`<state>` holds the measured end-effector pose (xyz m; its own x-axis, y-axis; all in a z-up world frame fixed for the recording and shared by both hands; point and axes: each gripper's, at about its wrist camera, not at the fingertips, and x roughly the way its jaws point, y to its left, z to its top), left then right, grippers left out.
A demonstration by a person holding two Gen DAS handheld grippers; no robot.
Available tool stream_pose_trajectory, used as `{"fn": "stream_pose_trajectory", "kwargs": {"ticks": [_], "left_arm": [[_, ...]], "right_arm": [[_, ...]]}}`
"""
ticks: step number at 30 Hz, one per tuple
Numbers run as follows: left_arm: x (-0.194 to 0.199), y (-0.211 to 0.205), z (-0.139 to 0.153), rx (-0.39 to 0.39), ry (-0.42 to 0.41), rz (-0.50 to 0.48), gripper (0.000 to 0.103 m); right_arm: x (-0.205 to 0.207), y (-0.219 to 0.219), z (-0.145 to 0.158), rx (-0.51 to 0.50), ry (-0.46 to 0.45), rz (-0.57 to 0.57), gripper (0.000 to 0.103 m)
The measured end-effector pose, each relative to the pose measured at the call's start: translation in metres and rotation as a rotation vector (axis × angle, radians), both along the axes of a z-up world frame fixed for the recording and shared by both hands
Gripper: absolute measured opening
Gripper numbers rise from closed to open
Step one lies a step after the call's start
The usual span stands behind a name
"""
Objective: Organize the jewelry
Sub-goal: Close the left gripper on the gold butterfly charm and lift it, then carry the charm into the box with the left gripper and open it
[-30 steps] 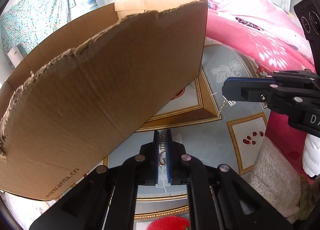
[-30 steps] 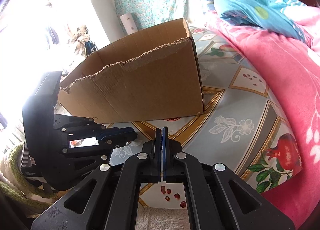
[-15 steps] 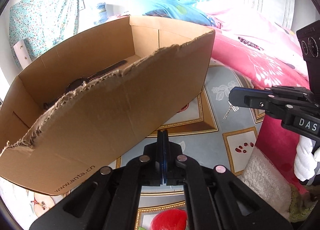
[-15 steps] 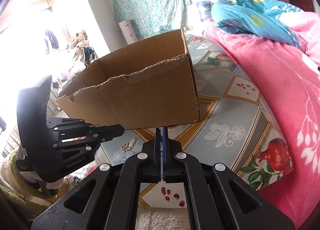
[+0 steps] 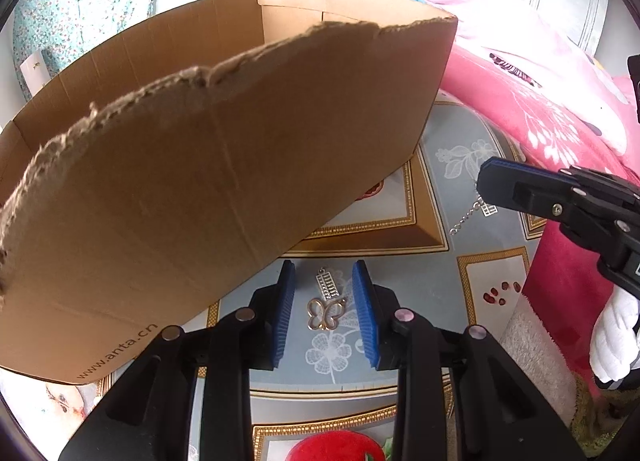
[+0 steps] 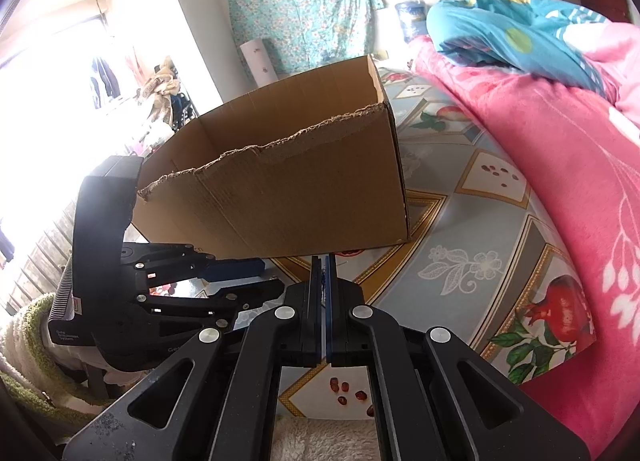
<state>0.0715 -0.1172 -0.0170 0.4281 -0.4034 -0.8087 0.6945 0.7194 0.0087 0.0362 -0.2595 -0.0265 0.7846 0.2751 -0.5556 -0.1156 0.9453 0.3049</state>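
A gold butterfly pendant (image 5: 326, 313) with a silver ladder charm (image 5: 329, 285) lies flat on the patterned tablecloth (image 5: 472, 301). My left gripper (image 5: 323, 267) hangs just over it. Its jaws are opening, with the pendant between the blue pads and touching neither. My right gripper (image 5: 482, 181) is shut on a thin silver chain (image 5: 466, 219), which dangles from its tip with a small charm (image 5: 489, 209). In the right wrist view the right gripper (image 6: 324, 261) shows shut, and the left gripper (image 6: 268, 275) sits low at the left.
An open cardboard box (image 5: 224, 189) with a torn top edge stands close behind and left of the pendant, also seen from the right (image 6: 304, 189). Pink bedding (image 6: 560, 149) borders the cloth on the right. A fuzzy white towel (image 5: 532, 357) lies at the near edge.
The left gripper was shut and dipped, rose, then came back down. Its jaws now stand apart around the pendant on the cloth. The right gripper kept still, shut on the chain.
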Motion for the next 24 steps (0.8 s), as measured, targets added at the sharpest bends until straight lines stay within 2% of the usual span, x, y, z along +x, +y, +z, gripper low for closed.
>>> {"fn": "stream_pose_trajectory", "kwargs": {"ticks": [2,4,5,17,24], "left_arm": [[-0.001,-0.003,-0.001,0.027,-0.024,0.003,0.021],[0.000,-0.003,-0.001,0.036,-0.024,-0.005,0.008],[0.000,-0.004,-0.001,0.043,-0.025,-0.005,0.006],[0.002,0.000,0.002,0.028,-0.028,-0.001,0.004],[-0.003,0.020,0.020,-0.040,-0.031,0.001,0.004]], "right_arm": [[0.001,-0.001,-0.001,0.005,0.001,0.000,0.000],[0.002,-0.003,-0.002,0.013,0.002,0.000,0.000],[0.003,-0.003,-0.002,0.016,0.002,-0.001,0.000],[0.001,-0.006,-0.001,0.019,-0.006,0.001,0.000],[-0.005,-0.004,0.005,0.016,-0.023,-0.006,0.000]]}}
